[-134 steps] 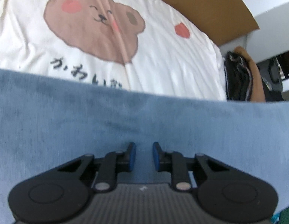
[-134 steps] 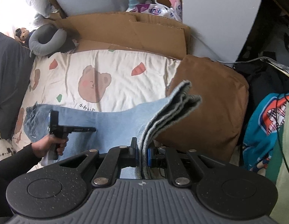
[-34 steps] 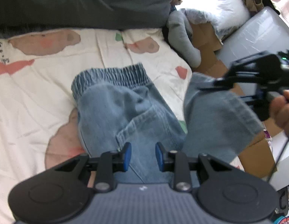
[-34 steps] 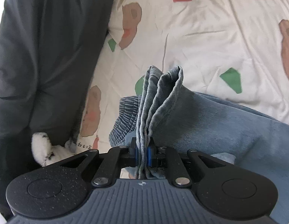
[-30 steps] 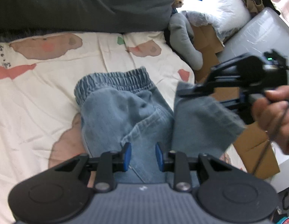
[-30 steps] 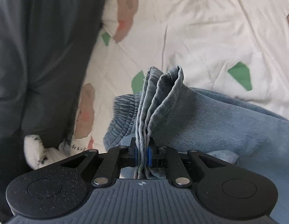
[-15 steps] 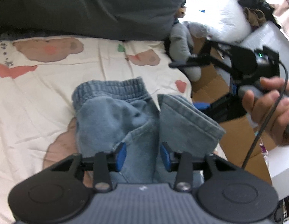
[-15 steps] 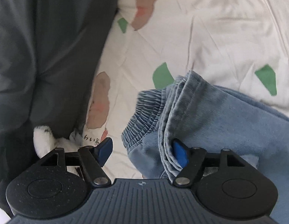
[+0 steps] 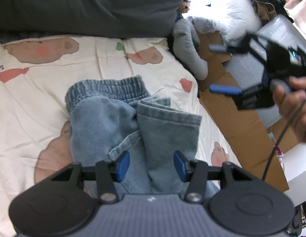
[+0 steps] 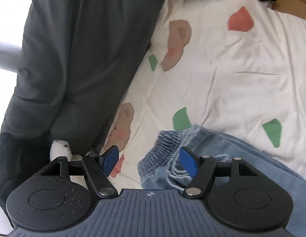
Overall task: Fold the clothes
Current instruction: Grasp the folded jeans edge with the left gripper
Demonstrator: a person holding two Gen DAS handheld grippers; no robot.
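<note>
Jeans [image 9: 121, 126] sit folded in the middle of the bed, pale blue denim doubled over on itself, elastic waistband at the 12 o'clock end in the left wrist view and the hemmed leg ends lying on top at about 2 o'clock from the pocket seam. Under them spreads the white bedsheet [image 9: 34, 102], printed with brown bears, green patches and red shapes, creased all over. Along the 12 o'clock edge of that sheet runs a big dark grey duvet [image 9: 83, 6], and in the right wrist view the same grey mass fills the 9 to 11 o'clock side. Flattened cardboard [image 9: 237, 118] lies off the bed edge at 3 o'clock, with a grey neck pillow [image 9: 188, 51] up at 1 o'clock beside it.

Now the tools. Left gripper [image 9: 151, 165] hovers low over the folded denim, blue pads spread wide, nothing between them, the cloth lying free underneath. Right gripper [image 10: 151, 162] is released too, fingers splayed apart above the waistband corner; in the left view you catch it up at 2 o'clock, off the bed over the cardboard, held in a bare hand [image 9: 293, 106], a little blurred. A small white fluffy toy [image 10: 60, 148] peeks out at 8 o'clock against the duvet.
</note>
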